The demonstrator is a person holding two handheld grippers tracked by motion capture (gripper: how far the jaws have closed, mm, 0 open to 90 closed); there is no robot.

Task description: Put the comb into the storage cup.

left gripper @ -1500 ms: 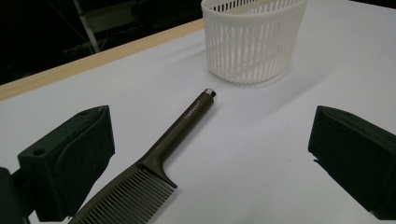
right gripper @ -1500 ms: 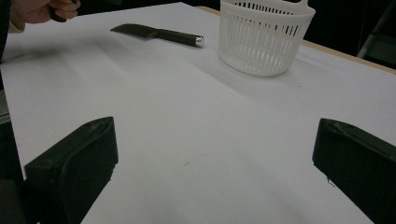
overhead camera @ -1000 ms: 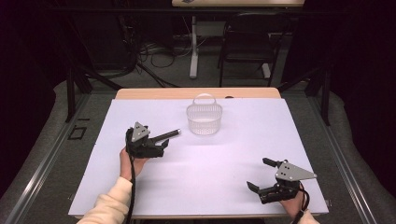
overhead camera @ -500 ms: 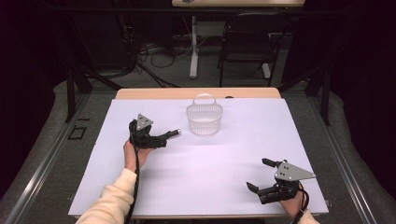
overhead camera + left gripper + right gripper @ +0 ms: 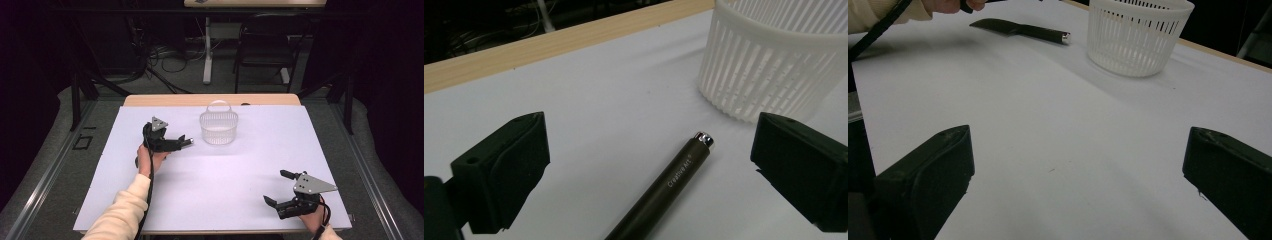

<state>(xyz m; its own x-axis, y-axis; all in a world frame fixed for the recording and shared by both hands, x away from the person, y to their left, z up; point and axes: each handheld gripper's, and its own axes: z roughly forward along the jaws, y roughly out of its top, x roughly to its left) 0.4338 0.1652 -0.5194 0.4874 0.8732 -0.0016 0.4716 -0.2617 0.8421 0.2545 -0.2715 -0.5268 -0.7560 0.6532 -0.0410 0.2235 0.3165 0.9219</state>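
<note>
A dark pen (image 5: 664,190) with a silver end cap lies on the white table, its cap pointing at a white slatted basket (image 5: 774,65). My left gripper (image 5: 651,142) is open and straddles the pen, one jaw on each side, not touching it. From the high view the left gripper (image 5: 176,141) sits just left of the basket (image 5: 218,127), and the pen's tip (image 5: 190,141) pokes out past it. My right gripper (image 5: 276,187) rests open near the front right of the table, with nothing between its jaws (image 5: 1078,165).
The table's wooden far edge (image 5: 210,100) runs behind the basket. The right gripper view takes in the pen (image 5: 1038,34), the basket (image 5: 1138,35) and the person's left hand (image 5: 948,5) farther off. Chairs and cables stand on the floor beyond.
My left gripper has shifted a little farther up the table and right, along the pen toward the basket. The pen, the basket and the right gripper have stayed put.
</note>
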